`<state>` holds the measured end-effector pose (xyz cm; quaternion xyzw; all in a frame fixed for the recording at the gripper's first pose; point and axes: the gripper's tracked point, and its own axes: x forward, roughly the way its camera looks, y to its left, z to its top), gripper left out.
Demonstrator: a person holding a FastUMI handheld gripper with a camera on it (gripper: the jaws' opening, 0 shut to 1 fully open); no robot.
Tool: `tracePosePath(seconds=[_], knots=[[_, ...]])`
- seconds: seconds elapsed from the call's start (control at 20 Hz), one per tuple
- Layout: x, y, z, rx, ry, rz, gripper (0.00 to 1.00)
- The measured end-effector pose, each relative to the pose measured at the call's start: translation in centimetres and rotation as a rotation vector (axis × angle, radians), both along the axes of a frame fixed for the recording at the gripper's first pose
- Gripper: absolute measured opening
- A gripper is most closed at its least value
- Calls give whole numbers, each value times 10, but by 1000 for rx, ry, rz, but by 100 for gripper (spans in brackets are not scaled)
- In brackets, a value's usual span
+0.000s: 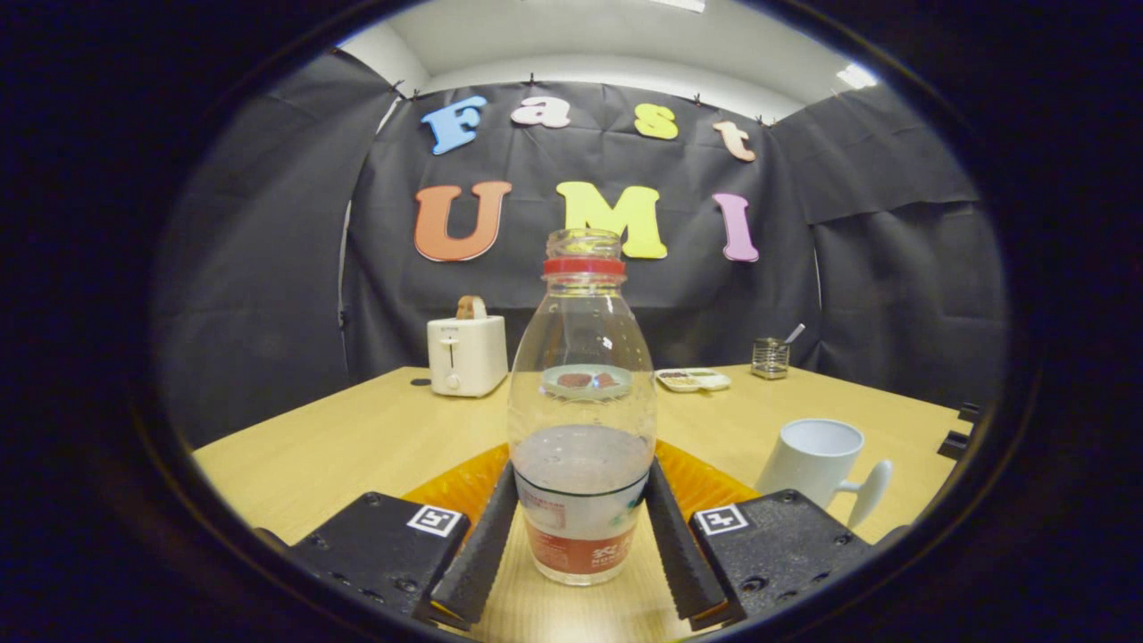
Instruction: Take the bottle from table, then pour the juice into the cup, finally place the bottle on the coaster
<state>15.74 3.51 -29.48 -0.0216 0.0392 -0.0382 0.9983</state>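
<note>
We log the bottle (582, 420) upright between the gripper (582, 545) fingers, both pressed to its sides, so the lane straight ahead is blocked. The orange coaster (705, 482) lies flat just beyond the fingers, behind the bottle; it is low, no barrier. Near right we note the white cup (814, 460), handle toward us, narrowing that side. Far left stands the toaster (467, 354); far right of centre, a small dish (693, 379) and a glass jar (770, 357). We find the table (357, 438) bare on the near left, and between cup and far items.
</note>
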Motion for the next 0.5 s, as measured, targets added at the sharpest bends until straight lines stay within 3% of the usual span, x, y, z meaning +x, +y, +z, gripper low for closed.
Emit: tracePosePath(seconds=[0.15,0.5], knots=[[-6,5,2,40,20,14,80],[-16,23,15,269,22,70,80]])
